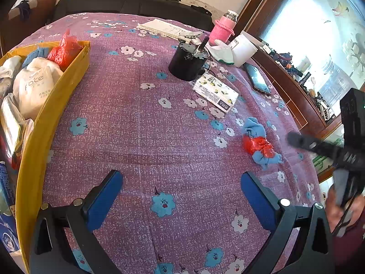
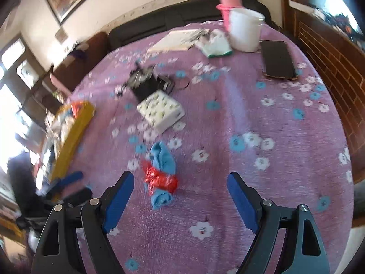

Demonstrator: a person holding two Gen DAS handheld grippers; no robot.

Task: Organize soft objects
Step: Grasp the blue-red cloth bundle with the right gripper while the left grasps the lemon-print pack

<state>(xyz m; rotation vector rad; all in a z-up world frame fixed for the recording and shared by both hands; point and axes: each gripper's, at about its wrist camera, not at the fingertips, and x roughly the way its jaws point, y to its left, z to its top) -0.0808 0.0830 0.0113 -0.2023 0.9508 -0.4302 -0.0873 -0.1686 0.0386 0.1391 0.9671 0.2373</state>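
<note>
A blue cloth bundle wrapped in red plastic (image 1: 259, 142) lies on the purple flowered tablecloth; it also shows in the right wrist view (image 2: 160, 174). My right gripper (image 2: 181, 196) is open and empty, low over the cloth, with the bundle just ahead between its jaws, nearer the left one. My left gripper (image 1: 182, 196) is open and empty over bare cloth, right of the yellow box (image 1: 52, 123). The box holds white soft packs (image 1: 34, 86), a red bag (image 1: 62, 50) and a blue cloth. A tissue pack (image 1: 215, 91) lies mid-table; it also shows in the right wrist view (image 2: 160, 110).
A black pot with tools (image 1: 187, 62), a white glove (image 1: 222, 51), a white cup (image 1: 245, 48), a pink bottle (image 1: 222, 27), papers (image 1: 166, 28) and a phone (image 1: 257, 77) sit at the far side. A wooden cabinet (image 1: 294, 96) borders the table's right edge.
</note>
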